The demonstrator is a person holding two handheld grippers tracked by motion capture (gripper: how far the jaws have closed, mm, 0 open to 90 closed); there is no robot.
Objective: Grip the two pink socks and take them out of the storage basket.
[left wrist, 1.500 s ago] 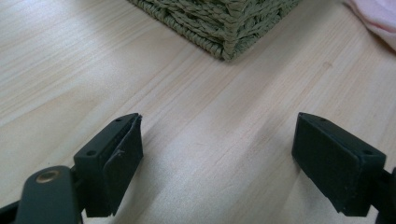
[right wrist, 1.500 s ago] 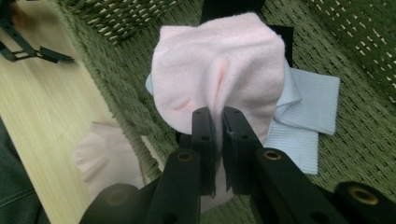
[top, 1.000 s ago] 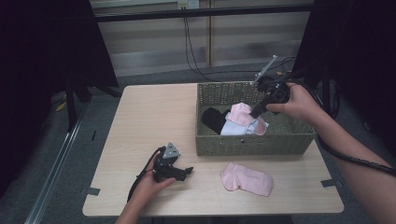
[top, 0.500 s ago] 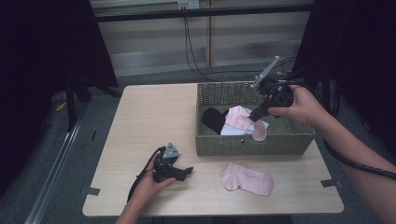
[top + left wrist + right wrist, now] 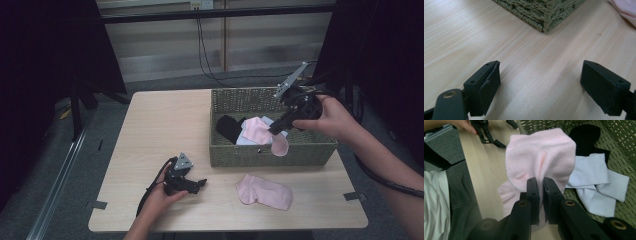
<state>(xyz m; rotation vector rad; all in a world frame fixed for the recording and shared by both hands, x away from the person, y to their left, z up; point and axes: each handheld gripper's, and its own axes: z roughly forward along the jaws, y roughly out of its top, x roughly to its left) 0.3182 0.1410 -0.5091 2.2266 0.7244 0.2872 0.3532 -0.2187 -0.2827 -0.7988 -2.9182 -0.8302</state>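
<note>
At right of centre, the right gripper (image 5: pixel 278 126) is pinching a pale pink sock (image 5: pixel 541 157) above the green woven basket (image 5: pixel 265 154), partly hiding the sock's folds. Lower left, the left gripper (image 5: pixel 200 184) is resting spread on the light wooden desk (image 5: pixel 165 125).

left gripper (image 5: pixel 200 183): low, jaws wide apart | right gripper (image 5: pixel 274 131): raised, jaws clamped

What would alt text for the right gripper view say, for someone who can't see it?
Two black jaws of the right gripper pinch a pink sock above a woven basket holding a black sock and a white sock. The wooden table lies left.
</note>
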